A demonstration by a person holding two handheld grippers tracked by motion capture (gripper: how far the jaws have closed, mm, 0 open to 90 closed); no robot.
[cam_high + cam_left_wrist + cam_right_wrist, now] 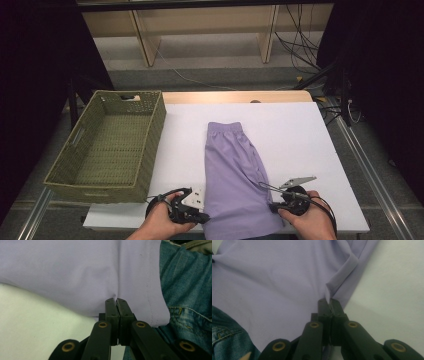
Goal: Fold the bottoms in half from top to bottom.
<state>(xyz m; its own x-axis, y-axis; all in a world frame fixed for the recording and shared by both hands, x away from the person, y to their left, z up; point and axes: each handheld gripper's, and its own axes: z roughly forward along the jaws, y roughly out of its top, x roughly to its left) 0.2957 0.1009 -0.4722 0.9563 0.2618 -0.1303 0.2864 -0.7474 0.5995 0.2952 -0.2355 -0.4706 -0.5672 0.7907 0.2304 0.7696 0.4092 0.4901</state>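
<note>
Both grippers are pinching the near end of the shorts [234, 180], so a slip or an uneven pull is the risk.

Nearest the person, the left gripper [116, 300] is clamping shut on a thin pinch of cloth at the shorts' left edge, and the right gripper [329, 301] is biting just as narrowly on a raised fold at the right edge. With so little cloth between the jaws, a hard tug is likely to free it; one hand leading would skew the lay. The shorts are lying flat on the table [300, 135], hem hanging over its near edge, waistband far; the basket [150, 145] is standing apart at the left.
</note>
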